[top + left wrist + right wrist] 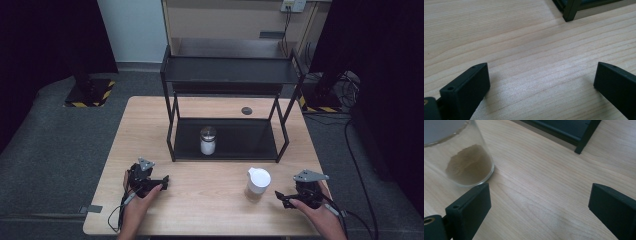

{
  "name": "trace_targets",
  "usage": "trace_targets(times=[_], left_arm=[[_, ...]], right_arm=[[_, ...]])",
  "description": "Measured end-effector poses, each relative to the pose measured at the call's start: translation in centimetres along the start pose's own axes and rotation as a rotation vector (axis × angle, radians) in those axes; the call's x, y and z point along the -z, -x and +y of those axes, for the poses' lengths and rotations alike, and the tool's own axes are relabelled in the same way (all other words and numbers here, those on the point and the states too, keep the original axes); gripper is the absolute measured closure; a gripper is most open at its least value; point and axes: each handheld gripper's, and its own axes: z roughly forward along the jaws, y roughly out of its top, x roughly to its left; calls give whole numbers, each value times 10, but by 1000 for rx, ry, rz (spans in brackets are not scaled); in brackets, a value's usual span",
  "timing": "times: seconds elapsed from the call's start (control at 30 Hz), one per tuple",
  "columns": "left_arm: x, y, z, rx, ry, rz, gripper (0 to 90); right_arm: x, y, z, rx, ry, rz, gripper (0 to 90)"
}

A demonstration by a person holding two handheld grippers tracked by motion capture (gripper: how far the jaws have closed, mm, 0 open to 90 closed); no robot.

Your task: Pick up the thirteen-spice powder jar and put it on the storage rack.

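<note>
A glass jar with a white lid [258, 183] stands on the wooden table [210, 200] near its front, holding brownish powder [469, 166]. Just right of it rests my right gripper [280, 196], held in a hand, jaws wide open with only bare wood between them; the jar [461, 152] sits ahead and to the left of its left jaw. My left gripper [165, 181] lies at the front left, also open over bare wood [541, 75]. A second jar with a silver lid [208, 140] stands on the bottom shelf of a black rack [225, 145].
The black two-tier rack [230, 70] takes up the middle and back of the table; one of its feet [571, 11] shows ahead of the left gripper. A dark round disc [246, 110] lies behind the rack. Grey floor surrounds the table.
</note>
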Motion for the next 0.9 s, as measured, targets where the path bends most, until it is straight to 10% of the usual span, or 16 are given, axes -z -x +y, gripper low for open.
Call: trace_targets(times=[0.9], left_arm=[[0, 0, 0, 0, 0, 0, 0]], right_arm=[[-6, -7, 7, 130, -7, 126, 48]])
